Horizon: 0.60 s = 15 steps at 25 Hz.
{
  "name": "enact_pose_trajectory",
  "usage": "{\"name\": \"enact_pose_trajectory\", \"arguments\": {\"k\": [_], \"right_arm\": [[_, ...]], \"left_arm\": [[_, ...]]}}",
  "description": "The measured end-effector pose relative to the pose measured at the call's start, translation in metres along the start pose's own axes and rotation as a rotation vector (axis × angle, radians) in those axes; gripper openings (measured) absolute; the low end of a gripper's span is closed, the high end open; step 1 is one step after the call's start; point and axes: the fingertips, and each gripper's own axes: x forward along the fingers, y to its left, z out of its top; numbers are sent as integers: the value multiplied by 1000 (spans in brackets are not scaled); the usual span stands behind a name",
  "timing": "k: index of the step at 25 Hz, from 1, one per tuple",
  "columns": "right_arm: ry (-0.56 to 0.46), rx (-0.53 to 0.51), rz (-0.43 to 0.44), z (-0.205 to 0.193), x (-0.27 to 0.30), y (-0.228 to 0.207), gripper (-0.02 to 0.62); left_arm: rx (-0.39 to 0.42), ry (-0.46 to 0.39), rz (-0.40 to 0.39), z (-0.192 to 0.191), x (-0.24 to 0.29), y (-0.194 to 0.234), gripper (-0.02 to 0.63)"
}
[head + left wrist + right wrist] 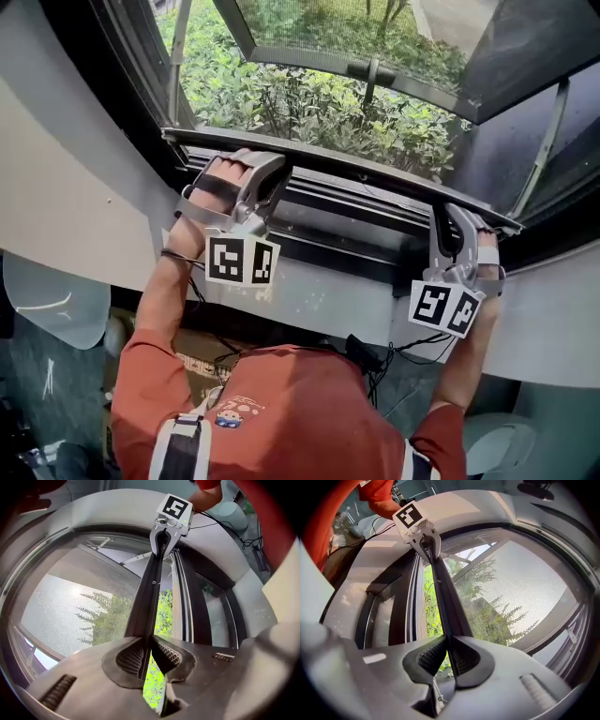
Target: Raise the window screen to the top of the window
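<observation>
Fingers [130,657] of L gripper [146,654] and R gripper [448,656] are clenched on the btm bar [356,169] of the window screen [70,606] — one near each end. Bar sits low, just above the window frame's btm edge [347,214]; top well away. Risk: an uneven lift could rack and jam the screen, or the thin bar could slip out of the grip. No containers in view.

Green shrubs [309,108] are filling the ground outside. A white wall [75,197] is curving along the room side, at the left. Black cables [417,345] are hanging low against it. A pale rounded object [47,300] is standing at the lower left.
</observation>
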Motion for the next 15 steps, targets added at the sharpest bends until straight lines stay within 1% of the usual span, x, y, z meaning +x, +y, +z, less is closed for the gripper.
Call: {"name": "enact_pose_trajectory", "arguments": {"k": [3, 6, 10, 15], "right_arm": [[-17, -14, -42, 8, -3, -22, 49], [-33, -32, -70, 17, -4, -44, 49], [-61, -64, -140, 27, -8, -73, 49], [-81, -87, -197, 40, -13, -107, 49]], "left_arm": [[15, -10, 53, 5, -1, 22, 55], [29, -18, 90, 10, -3, 45, 55], [49, -31, 171, 17, -8, 76, 55], [67, -47, 230, 25, -12, 111, 57]]}}
